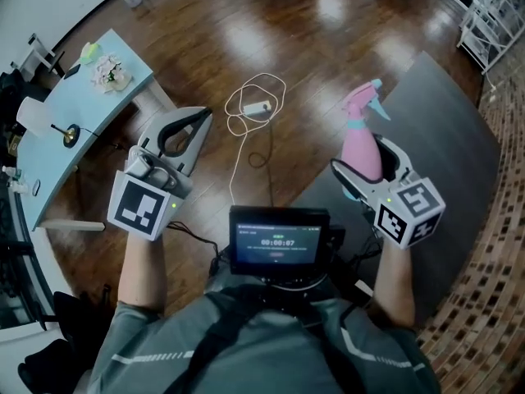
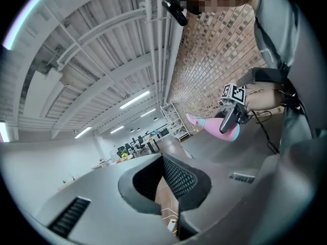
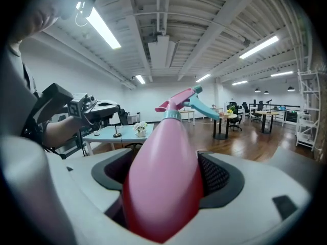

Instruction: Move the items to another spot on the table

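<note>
Carrying a pink spray bottle in the right gripper, clamping wide around the fat lower part of its body and pointing its teal trigger head up and away; holding it in the air, resting on nothing, about over the near left edge of the dark grey table. Holding the left gripper out over the wooden floor, well apart from the bottle, pressing its jaws tip to tip on nothing. Probably seeking a fresh spot on the table for the bottle. Possibly risking a slip, gripping a smooth, tapering body across its rounded flanks; also risking a topple onto the floor, setting it down this near the edge, or a knock on the trigger head, lowering it tilted
</note>
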{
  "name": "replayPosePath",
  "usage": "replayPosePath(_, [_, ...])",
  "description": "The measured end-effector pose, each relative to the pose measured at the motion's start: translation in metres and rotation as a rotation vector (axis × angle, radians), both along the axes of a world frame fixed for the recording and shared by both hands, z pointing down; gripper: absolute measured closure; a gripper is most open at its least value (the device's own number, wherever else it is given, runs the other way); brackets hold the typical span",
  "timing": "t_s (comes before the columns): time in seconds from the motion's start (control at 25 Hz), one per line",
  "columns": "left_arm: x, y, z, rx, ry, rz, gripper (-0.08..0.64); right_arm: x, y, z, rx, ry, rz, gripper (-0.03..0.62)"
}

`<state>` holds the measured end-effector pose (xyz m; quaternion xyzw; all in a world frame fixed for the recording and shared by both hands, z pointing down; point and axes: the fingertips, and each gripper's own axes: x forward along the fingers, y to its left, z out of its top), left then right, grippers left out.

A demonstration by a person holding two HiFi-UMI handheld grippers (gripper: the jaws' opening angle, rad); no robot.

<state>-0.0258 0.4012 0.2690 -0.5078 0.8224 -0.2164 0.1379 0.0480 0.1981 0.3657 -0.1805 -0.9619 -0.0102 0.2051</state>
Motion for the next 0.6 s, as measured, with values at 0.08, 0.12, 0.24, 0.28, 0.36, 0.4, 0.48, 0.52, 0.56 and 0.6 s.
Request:
replayPosePath(0.08, [-0.025,0.021,0.000,0.001,-0.015,0.013,0.563,-0.026,0.024,0.003,0.006,0.002,0.002,0.184])
replayPosePath(0.12, [-0.037,0.031,0.001,0.001,-0.021,0.021,0.563,-0.040,0.034,0.004,0.008,-0.001,0.005,0.184])
replayPosePath(0.24, [-0.071,0.059,0.001,-0.004,-0.027,0.042,0.563,-0.076,0.062,0.006,0.004,-0.009,0.021,0.184])
replayPosePath(0.28, [-0.083,0.068,0.000,-0.007,-0.026,0.044,0.563,-0.087,0.071,0.006,0.001,-0.010,0.027,0.184])
replayPosePath(0.36, [-0.102,0.086,-0.003,-0.005,-0.025,0.047,0.563,-0.107,0.089,0.004,-0.003,-0.010,0.035,0.184])
replayPosePath(0.4, [-0.110,0.094,-0.005,0.000,-0.027,0.050,0.563,-0.115,0.097,0.002,-0.001,-0.010,0.037,0.184])
replayPosePath(0.48, [-0.121,0.110,-0.010,0.015,-0.030,0.057,0.563,-0.128,0.111,-0.002,0.008,-0.005,0.043,0.184])
replayPosePath(0.52, [-0.125,0.117,-0.012,0.019,-0.030,0.057,0.563,-0.133,0.117,-0.005,0.013,-0.003,0.045,0.184])
replayPosePath(0.56, [-0.129,0.123,-0.014,0.023,-0.030,0.056,0.563,-0.138,0.122,-0.008,0.016,-0.003,0.046,0.184])
replayPosePath(0.6, [-0.132,0.129,-0.016,0.027,-0.030,0.054,0.563,-0.143,0.126,-0.012,0.019,-0.004,0.046,0.184])
